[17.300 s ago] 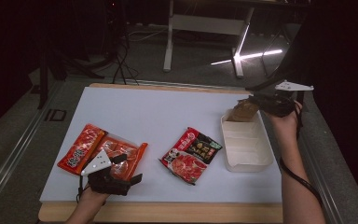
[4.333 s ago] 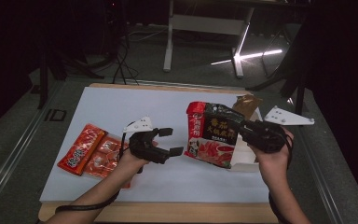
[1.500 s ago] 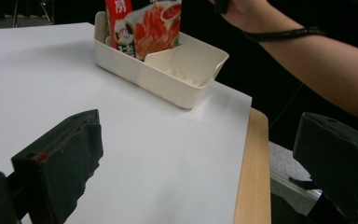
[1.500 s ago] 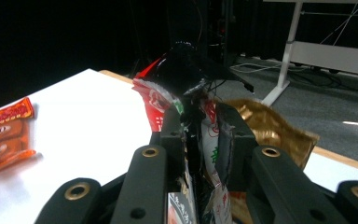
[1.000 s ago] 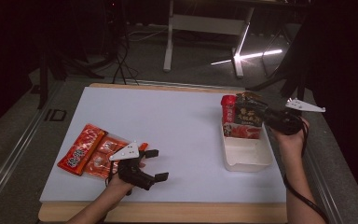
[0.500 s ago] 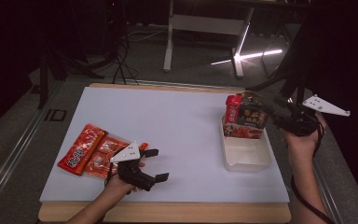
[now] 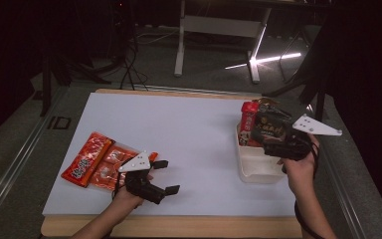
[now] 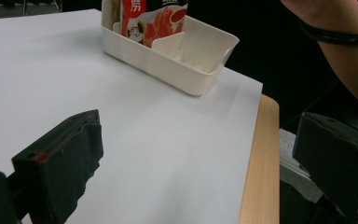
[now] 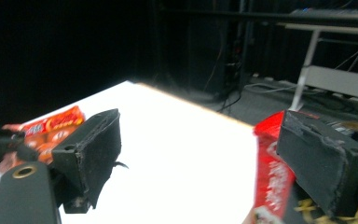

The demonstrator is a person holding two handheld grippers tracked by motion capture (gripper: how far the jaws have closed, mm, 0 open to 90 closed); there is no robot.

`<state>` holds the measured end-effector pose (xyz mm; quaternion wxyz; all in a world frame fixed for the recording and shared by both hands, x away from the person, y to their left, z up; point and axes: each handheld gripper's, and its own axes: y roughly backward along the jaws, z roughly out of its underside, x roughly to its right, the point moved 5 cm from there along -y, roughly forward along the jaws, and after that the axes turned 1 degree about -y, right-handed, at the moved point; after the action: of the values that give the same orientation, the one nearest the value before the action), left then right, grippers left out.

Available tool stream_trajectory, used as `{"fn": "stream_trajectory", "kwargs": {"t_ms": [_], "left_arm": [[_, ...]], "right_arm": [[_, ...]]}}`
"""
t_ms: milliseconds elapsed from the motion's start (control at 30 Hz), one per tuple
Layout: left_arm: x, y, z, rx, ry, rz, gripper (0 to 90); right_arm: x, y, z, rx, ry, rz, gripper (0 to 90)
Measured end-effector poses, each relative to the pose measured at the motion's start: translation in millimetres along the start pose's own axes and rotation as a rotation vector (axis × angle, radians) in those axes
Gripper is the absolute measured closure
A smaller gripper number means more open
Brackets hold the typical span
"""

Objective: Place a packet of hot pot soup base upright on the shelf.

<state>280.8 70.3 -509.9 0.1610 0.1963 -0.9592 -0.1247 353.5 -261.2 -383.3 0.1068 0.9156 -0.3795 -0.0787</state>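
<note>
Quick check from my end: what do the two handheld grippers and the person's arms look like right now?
Both the left gripper and the right gripper are black, with blocky black jaws and a pale grey three-cornered plate on top. The forearms are bare; a dark band circles the right wrist.

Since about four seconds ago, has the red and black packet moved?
Yes. The red and black packet went right and away from the person, and now stands in the far end of the white bin.

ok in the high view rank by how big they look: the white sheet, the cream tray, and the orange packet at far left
1. White sheet, by far the largest.
2. Cream tray, partly hidden by the upright packet and right tool.
3. Orange packet, looks somewhat smaller than the tray, though not by much.
</note>
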Motion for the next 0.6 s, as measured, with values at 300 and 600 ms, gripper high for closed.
{"fn": "stream_trajectory", "kwargs": {"t_ms": [300, 600], "left_arm": [[0.5, -0.3, 0.8, -0.025, 0.001, 0.009, 3.6], [-3.6, 12.4, -3.0, -0.024, -0.005, -0.038, 15.8]], "right_arm": [[-25.5, -10.5, 31.7, -0.056, -0.010, -0.071, 14.9], [-42.5, -4.0, 57.4, -0.097, -0.011, -0.102, 14.8]]}}
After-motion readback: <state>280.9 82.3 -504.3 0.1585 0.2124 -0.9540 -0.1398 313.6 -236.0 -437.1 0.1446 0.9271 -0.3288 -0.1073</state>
